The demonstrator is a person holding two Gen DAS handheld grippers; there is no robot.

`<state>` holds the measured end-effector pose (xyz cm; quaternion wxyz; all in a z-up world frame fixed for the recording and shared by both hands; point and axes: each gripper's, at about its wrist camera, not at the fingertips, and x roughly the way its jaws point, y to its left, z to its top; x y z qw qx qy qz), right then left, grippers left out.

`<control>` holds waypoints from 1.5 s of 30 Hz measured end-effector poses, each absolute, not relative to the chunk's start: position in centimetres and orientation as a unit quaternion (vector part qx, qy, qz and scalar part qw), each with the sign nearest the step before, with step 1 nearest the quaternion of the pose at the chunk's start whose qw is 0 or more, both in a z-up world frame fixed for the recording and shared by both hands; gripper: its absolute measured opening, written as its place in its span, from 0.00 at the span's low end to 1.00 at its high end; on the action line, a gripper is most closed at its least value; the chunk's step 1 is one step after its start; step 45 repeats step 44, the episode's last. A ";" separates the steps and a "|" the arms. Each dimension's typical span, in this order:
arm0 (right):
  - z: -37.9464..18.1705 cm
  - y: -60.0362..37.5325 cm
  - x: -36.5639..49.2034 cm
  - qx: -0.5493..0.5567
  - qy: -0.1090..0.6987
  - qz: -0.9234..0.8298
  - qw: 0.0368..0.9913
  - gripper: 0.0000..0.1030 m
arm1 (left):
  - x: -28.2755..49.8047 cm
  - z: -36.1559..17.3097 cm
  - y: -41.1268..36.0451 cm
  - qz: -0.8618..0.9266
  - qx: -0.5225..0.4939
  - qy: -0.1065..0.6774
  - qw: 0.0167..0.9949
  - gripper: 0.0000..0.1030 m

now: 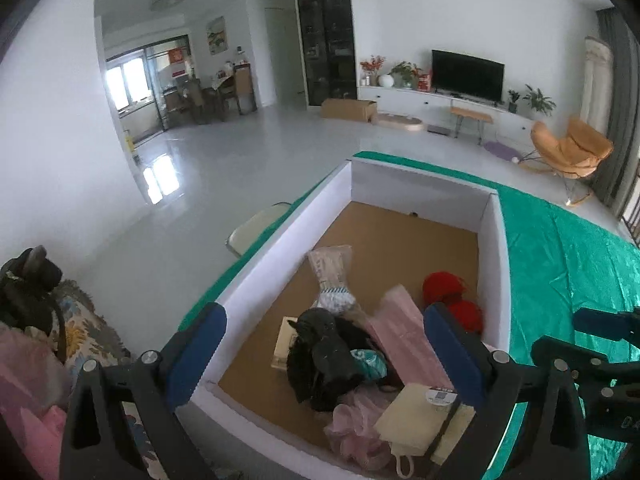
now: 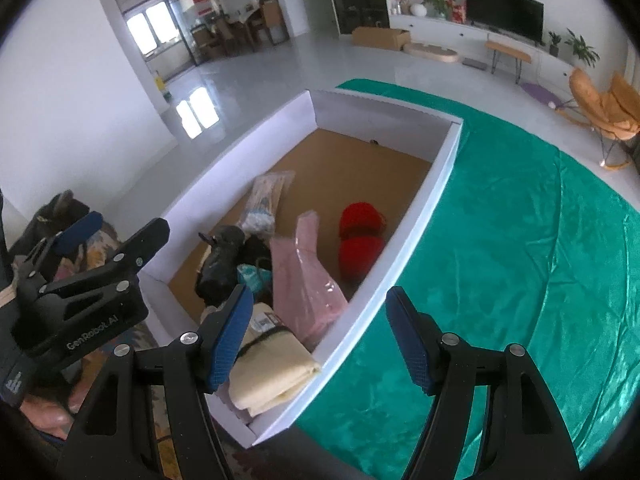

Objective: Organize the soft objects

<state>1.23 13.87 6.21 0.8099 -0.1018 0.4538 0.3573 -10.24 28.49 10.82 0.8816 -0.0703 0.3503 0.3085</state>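
A white-walled box (image 1: 280, 248) (image 2: 424, 216) with a brown floor sits on a green cloth (image 1: 560, 248) (image 2: 520, 220). Inside lie red yarn balls (image 1: 452, 296) (image 2: 360, 236), a pink wrapped pack (image 1: 404, 340) (image 2: 304, 280), a black soft item (image 1: 324, 356) (image 2: 224, 256), a clear bagged item (image 1: 332, 276) (image 2: 264, 200), a cream folded cloth (image 1: 416, 420) (image 2: 272, 368) and a pink fluffy piece (image 1: 356, 428). My left gripper (image 1: 324, 360) is open and empty above the box's near end. My right gripper (image 2: 320, 340) is open and empty over the box's right wall.
A floral cloth with a black bag (image 1: 32, 292) and pink items (image 1: 28, 380) lies left of the box. Beyond the table are a folding chair (image 1: 256, 228), grey floor, a TV unit (image 1: 468, 76) and an orange chair (image 1: 568, 152).
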 end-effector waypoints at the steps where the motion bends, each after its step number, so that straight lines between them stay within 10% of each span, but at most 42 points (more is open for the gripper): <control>1: 6.2 13.8 1.2 -0.103 0.455 0.355 0.810 0.70 | -10.3 10.8 28.5 0.313 -0.070 0.351 0.880 0.96; 45: 7.0 15.4 -0.3 -0.167 0.430 0.349 0.816 0.70 | -10.3 11.3 29.4 0.309 -0.084 0.371 0.872 0.96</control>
